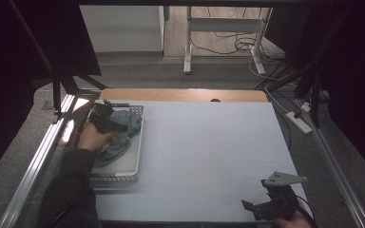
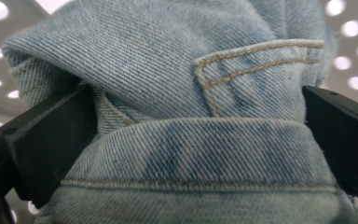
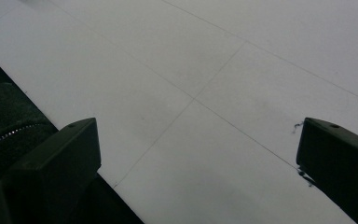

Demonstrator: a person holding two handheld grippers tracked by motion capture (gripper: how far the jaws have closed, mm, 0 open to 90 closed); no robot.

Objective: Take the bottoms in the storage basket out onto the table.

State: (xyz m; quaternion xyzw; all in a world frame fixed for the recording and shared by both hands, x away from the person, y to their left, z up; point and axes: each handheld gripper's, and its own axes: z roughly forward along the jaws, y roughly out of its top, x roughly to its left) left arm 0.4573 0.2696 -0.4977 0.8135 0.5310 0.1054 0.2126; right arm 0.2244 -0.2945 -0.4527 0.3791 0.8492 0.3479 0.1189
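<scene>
A crumpled piece of light blue denim [image 1: 125, 134] lies in a white perforated basket [image 1: 116, 176] at the table's left side. My left gripper [image 1: 118, 125] reaches down into the basket from the left, onto the cloth. In the left gripper view the denim [image 2: 177, 60], with its stitched seams, bulges between the two black jaws, which stand wide apart on either side of it; the left gripper [image 2: 198, 116] is open. My right gripper [image 1: 253, 208] hovers low over the table's front right corner. It is open [image 3: 198, 140], with bare white tabletop between its jaws.
The white tabletop [image 1: 209, 152] stretches between the basket and the right gripper. A wooden strip [image 1: 180, 95] runs along the far edge. Metal rails [image 1: 43, 152] border the table's left and right sides. The table's front edge [image 3: 98, 186] lies close to the right gripper.
</scene>
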